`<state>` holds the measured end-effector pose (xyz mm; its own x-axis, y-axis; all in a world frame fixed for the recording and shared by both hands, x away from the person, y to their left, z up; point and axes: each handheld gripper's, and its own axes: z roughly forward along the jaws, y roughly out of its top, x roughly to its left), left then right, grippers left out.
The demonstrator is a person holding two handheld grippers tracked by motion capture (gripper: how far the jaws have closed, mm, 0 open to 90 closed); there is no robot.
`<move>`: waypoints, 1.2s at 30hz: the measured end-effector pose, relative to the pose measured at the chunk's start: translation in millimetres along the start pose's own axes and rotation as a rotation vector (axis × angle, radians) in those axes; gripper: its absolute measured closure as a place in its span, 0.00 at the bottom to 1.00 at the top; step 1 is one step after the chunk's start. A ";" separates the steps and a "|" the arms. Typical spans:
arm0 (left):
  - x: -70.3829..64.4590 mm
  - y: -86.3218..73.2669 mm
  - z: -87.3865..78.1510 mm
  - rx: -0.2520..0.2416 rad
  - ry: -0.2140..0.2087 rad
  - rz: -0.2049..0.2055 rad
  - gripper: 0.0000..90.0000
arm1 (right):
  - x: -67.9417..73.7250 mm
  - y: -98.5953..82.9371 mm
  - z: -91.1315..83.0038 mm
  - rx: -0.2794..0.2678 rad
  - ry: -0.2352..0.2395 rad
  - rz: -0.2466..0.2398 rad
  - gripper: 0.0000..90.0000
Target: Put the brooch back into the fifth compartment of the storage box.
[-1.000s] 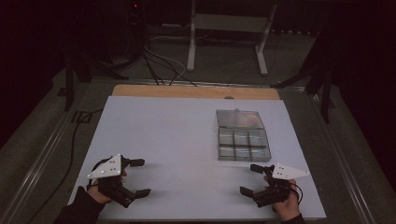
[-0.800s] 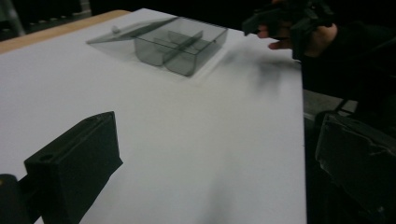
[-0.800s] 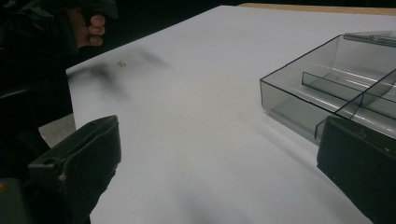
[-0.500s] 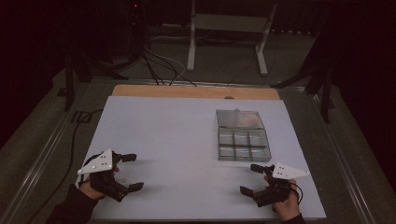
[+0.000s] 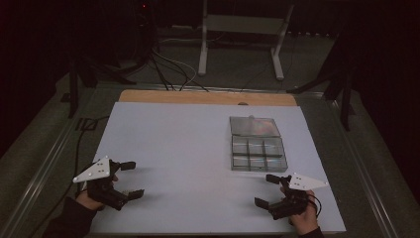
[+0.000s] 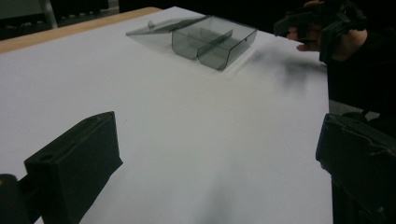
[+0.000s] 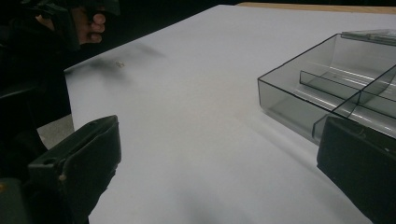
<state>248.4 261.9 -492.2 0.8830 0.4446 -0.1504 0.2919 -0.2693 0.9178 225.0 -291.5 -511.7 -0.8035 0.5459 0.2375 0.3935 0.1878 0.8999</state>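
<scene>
From the high view, your left gripper point(image 5: 130, 179) sits wide open at the near left of the white table point(image 5: 188, 144) and your right gripper point(image 5: 267, 189) wide open at near right, just short of the clear compartment box point(image 5: 257, 153); in the left gripper view that box point(image 6: 215, 42) lies far across the table, lid open; in the right gripper view it point(image 7: 327, 88) sits just ahead, empty.

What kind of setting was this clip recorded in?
Most likely a lab or a data-collection workspace, not a home. A white-topped table stands in a dark room, cables trail over the floor behind it beside a metal stand, and a clear compartment box with its lid open lies on the table.
</scene>
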 end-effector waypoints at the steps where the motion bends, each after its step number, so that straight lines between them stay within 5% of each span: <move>1: 1.5 -1.4 -1.5 -0.005 0.001 -0.004 0.01 | -0.2 0.2 -0.2 -0.003 -0.001 0.002 0.00; 6: 10.4 -10.8 -9.2 -0.013 0.008 0.001 0.01 | -0.6 0.2 -0.9 -0.005 -0.001 0.004 0.00; 17: 24.8 -32.8 -16.3 0.069 -0.027 -0.040 0.03 | -0.9 0.2 -0.7 -0.009 0.003 0.006 0.00; 24: 30.5 -44.3 -14.9 0.186 -0.008 -0.055 0.07 | -0.9 0.5 -1.5 -0.013 0.003 0.009 0.00; 36: 32.3 -53.1 -15.2 0.287 0.034 -0.028 0.29 | -0.7 0.5 -2.0 -0.010 0.004 0.009 0.00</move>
<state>255.9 303.6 -540.2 0.8618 0.4824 -0.1569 0.4120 -0.4850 0.7714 224.9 -293.4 -510.7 -0.8016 0.5446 0.2467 0.3963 0.1750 0.9013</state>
